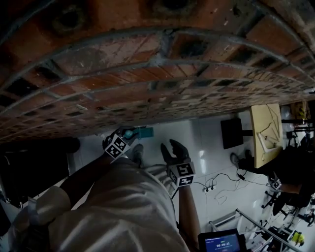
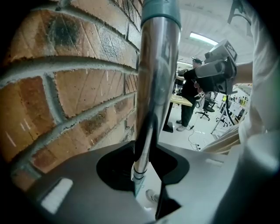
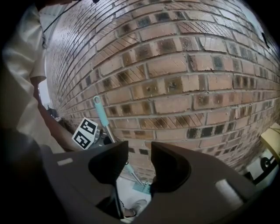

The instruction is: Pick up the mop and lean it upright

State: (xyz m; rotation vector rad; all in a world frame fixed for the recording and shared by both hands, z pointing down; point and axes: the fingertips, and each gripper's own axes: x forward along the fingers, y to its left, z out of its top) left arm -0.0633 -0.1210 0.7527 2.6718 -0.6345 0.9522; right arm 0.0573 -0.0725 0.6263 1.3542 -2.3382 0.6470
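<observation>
The mop stands nearly upright against the brick wall (image 3: 183, 78). Its shiny metal pole (image 2: 153, 87) has a teal cap (image 2: 161, 11), and its teal head (image 3: 141, 187) rests on the white floor at the wall's foot. My left gripper (image 2: 146, 162) is shut on the pole, which runs up between its jaws. In the head view the left gripper (image 1: 123, 140) sits by the wall with the teal head (image 1: 145, 132) just beyond it. To its right, away from the mop, my right gripper (image 1: 172, 150) is open with nothing between its fingers (image 3: 109, 162).
A wooden table (image 1: 266, 135) and a black box (image 1: 231, 133) stand to the right along the wall. Cables (image 1: 211, 184) trail over the floor, and a small screen (image 1: 221, 242) lies near my feet. A person (image 2: 188, 100) stands farther off by a desk.
</observation>
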